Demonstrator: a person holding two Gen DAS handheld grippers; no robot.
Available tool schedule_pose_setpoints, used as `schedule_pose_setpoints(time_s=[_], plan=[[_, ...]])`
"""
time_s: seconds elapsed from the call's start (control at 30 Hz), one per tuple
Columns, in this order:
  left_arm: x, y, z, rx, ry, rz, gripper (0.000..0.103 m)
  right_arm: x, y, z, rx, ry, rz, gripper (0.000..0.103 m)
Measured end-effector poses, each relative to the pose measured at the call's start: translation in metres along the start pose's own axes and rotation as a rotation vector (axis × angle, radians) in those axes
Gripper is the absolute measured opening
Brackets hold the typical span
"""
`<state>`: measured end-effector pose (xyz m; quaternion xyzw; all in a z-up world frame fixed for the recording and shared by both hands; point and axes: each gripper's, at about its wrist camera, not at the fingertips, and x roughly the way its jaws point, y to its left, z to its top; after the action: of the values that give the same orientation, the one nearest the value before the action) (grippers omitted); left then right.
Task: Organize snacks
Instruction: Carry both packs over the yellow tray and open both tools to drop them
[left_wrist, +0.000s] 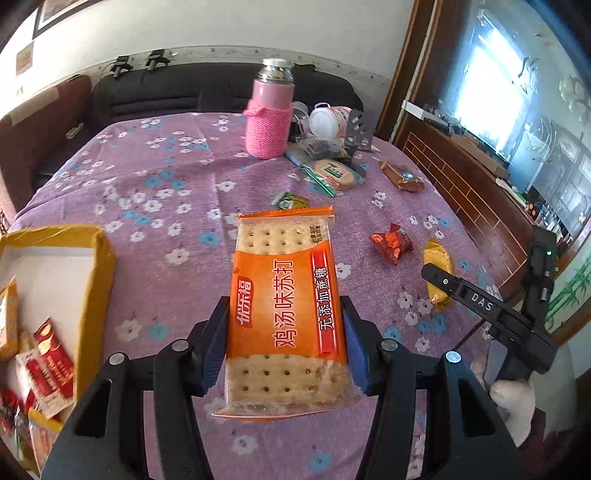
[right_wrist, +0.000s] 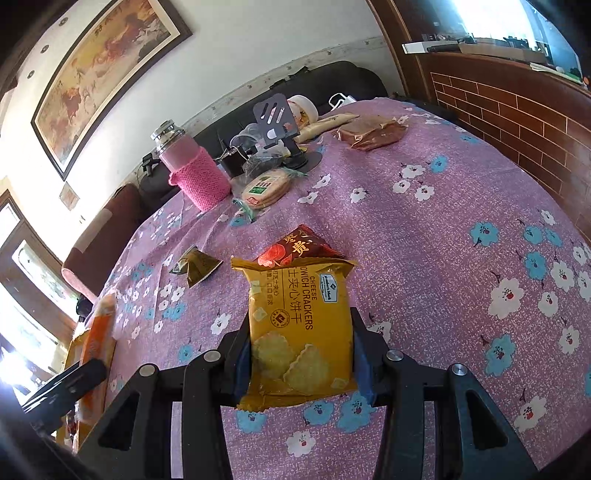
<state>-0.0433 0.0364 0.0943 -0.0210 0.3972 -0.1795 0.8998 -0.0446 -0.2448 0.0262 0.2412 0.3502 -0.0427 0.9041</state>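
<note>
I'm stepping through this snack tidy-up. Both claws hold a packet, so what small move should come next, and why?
Probably carry the left claw toward the yellow-edged box on its left. It is shut on the orange soda cracker packet, held clear of the tablecloth, and that box already holds snacks. The right claw, shut on the cheese cracker packet, can follow.

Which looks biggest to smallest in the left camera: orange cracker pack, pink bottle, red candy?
1. orange cracker pack, though it is nearest the camera
2. pink bottle
3. red candy
</note>
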Motion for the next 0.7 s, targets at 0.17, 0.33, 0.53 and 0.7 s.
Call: schedule_pose_setpoints(time_s=[0.17, 0.33, 0.53, 0.7], plan=[[-0.058, 0.042, -0.024, -0.073, -0.076, 0.079, 0.054, 0.0, 0.007, -0.004, -0.024, -0.005, -0.006, 0.047], [-0.1, 0.087, -0.043, -0.169, -0.138, 0.157, 0.054, -0.001, 0.026, -0.01, -0.076, 0.006, 0.004, 0.047], [-0.128, 0.13, -0.062, -0.257, -0.195, 0.219, 0.054, -0.026, 0.086, -0.029, -0.208, 0.037, 0.076, 0.046], [-0.141, 0.156, -0.079, -0.31, -0.218, 0.219, 0.054, -0.046, 0.149, -0.046, -0.319, 0.048, 0.16, 0.046]])
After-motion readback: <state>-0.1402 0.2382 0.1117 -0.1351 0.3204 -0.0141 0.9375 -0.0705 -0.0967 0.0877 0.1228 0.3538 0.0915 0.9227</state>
